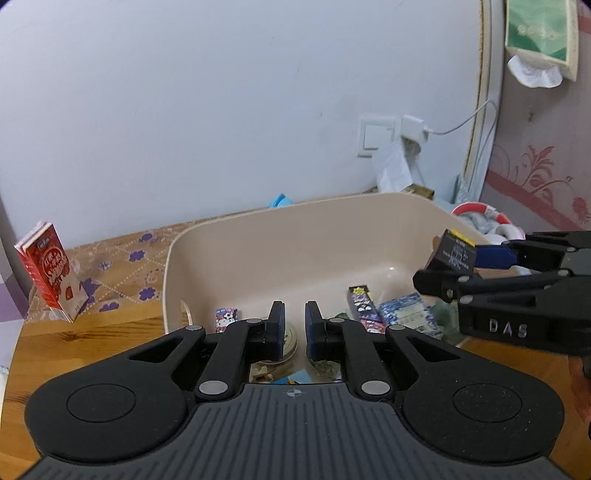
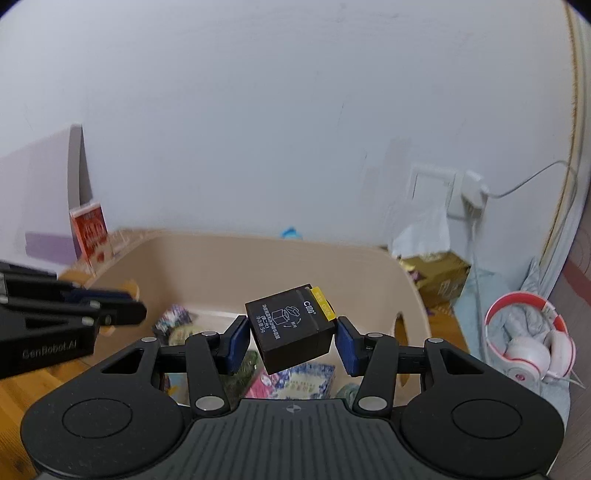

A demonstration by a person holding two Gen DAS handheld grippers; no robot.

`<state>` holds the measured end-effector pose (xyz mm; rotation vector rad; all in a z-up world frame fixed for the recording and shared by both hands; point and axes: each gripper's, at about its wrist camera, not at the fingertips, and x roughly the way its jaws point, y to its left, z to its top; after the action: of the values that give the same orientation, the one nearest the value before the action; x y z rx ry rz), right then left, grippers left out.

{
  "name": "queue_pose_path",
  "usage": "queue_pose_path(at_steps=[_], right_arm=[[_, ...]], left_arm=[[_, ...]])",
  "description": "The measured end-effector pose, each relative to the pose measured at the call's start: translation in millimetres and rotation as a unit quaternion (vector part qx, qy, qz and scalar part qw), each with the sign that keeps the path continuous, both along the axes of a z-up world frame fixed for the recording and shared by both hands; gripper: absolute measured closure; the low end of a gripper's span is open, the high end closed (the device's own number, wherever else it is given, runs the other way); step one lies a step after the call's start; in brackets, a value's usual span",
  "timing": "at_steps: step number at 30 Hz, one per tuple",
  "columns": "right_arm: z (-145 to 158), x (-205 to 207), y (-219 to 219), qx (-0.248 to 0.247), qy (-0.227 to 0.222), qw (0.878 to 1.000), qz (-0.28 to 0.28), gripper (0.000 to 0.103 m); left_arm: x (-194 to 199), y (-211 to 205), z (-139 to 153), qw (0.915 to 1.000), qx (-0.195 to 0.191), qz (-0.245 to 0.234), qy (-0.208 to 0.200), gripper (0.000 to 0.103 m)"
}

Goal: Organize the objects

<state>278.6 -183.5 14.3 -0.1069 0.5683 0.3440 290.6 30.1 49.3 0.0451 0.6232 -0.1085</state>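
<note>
A beige plastic bin [image 1: 280,236] sits on the wooden table and holds several small packets and boxes. My right gripper [image 2: 291,341] is shut on a small black box with a yellow tab [image 2: 290,328], tilted, held above the bin's right part; the box [image 1: 455,252] and gripper [image 1: 448,271] also show at the right of the left wrist view. My left gripper [image 1: 294,330] is empty, its jaws a narrow gap apart, over the bin's near edge. It shows at the left of the right wrist view [image 2: 122,308]. A red milk carton [image 1: 50,273] stands on the table left of the bin.
The wall with a socket and charger [image 1: 413,129] is behind the bin. Red-and-white headphones [image 2: 524,343] lie on grey cloth to the right. A gold box [image 2: 436,273] and white tissue [image 2: 424,232] sit behind the bin's right end. A tissue box [image 1: 539,33] hangs at top right.
</note>
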Motion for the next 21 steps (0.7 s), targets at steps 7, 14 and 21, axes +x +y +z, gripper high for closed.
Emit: queue_pose_path(at_steps=[7,14,21], right_arm=[[-16.0,8.6,6.3,-0.013,0.038,0.999,-0.002,0.045],[2.4,-12.7,-10.7,0.007,0.018,1.000,-0.022,0.010],[18.4,-39.3,-30.8,0.021,0.009,0.999,-0.041,0.000]], left_arm=[[6.0,-1.6,-12.0,0.9996,0.005,0.007,0.026,0.057],[-20.4,-6.1,5.7,0.9992,0.027,0.027,-0.008,0.015],[-50.6,-10.8,17.9,0.9988,0.035,0.032,-0.014,0.012]])
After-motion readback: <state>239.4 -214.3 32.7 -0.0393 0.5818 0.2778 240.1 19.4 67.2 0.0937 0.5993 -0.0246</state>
